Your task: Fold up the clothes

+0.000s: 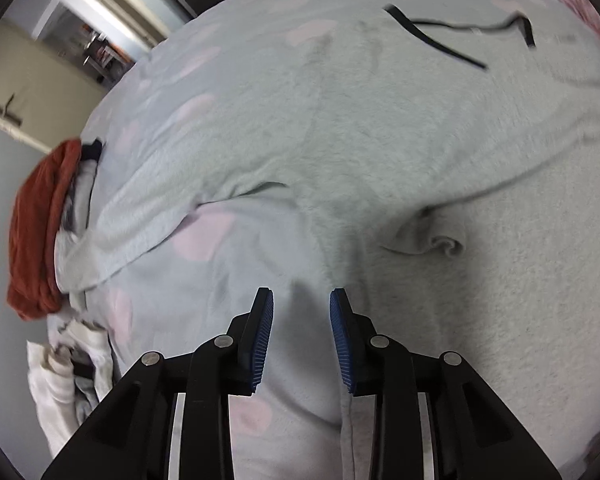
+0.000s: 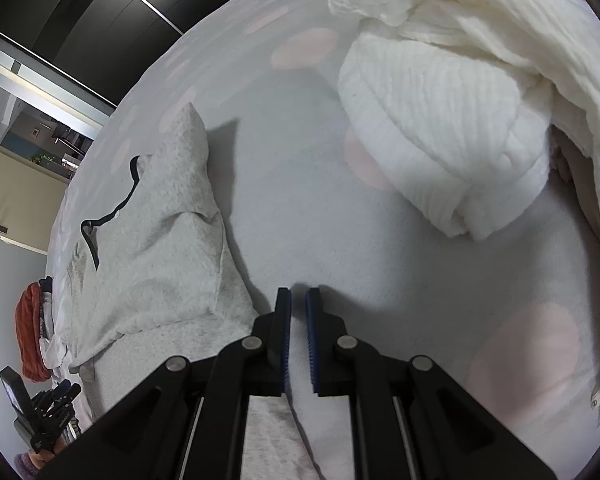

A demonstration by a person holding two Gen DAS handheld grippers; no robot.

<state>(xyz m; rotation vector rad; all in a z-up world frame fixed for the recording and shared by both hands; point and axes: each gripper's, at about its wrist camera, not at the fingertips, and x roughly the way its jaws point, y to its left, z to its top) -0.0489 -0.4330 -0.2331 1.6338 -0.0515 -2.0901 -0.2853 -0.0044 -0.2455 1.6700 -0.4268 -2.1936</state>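
In the left wrist view, the left gripper (image 1: 302,300) is seen with its blue pads (image 1: 262,332) set partly apart over the bed sheet (image 1: 236,40), and nothing is pressed between them; an edge of the grey garment (image 1: 380,128) lies just under the right-hand pad, and whether it is touched cannot be told. Beyond the fingers, the grey garment is spread across the pale sheet with pink dots, a small curled fold is seen near its middle, and a black drawstring (image 1: 452,44) lies farther off. A rust-red cloth (image 1: 36,232) is piled with white laundry (image 1: 68,364) at the left edge of the bed. In the right wrist view, the right gripper (image 2: 298,300) is held nearly closed, with only a thin gap left between its pads; a strip of the grey fabric runs beneath them, but a grip on it cannot be confirmed. To the left the garment is bunched up, and farther off at the upper right a white ribbed knit (image 2: 452,120) is heaped on the sheet.
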